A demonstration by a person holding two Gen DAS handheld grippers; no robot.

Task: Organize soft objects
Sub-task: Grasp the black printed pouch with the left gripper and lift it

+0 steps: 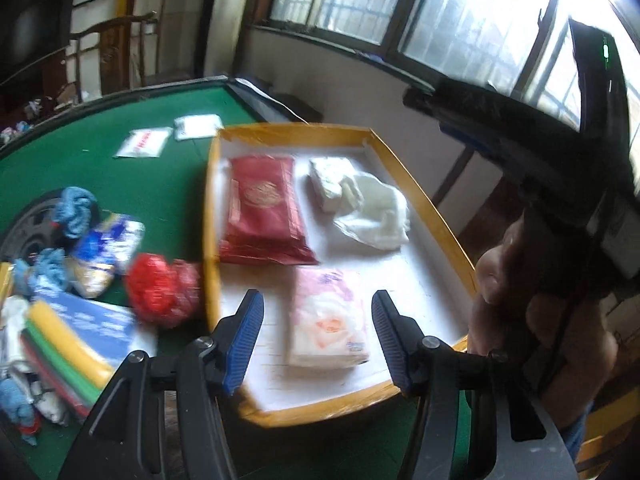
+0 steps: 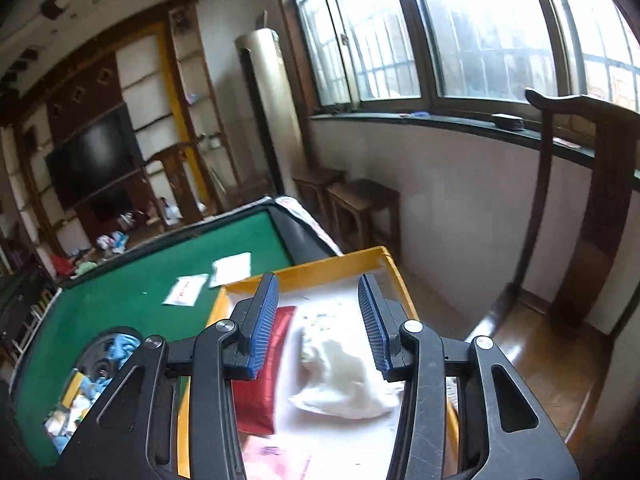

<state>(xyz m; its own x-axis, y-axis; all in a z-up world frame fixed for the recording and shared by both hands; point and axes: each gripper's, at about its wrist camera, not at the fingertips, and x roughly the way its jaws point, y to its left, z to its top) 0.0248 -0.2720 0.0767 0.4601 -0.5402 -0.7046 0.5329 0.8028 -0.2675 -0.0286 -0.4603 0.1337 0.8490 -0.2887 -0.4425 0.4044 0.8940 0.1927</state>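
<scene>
A yellow-rimmed tray [image 1: 212,216] with a white floor sits on the green table [image 1: 100,176]. In it lie a red tissue pack [image 1: 262,210], a white pack with crumpled white plastic [image 1: 360,200] and a pink flowered pack [image 1: 328,320]. My left gripper [image 1: 318,340] hovers open over the pink pack, its blue pads clear of the pack's sides. My right gripper [image 2: 318,320] is open above the tray [image 2: 340,264], with nothing between its pads. Below it lie the white plastic [image 2: 344,384] and the red pack [image 2: 264,384].
Left of the tray lie a red mesh ball [image 1: 160,288], blue scrunchies [image 1: 74,206], a blue-and-white packet [image 1: 104,252] and stacked coloured cloths [image 1: 64,336]. Two flat white packets [image 1: 142,142] lie farther back. A hand [image 1: 520,280] is at the tray's right edge. A wooden chair [image 2: 580,200] stands to the right.
</scene>
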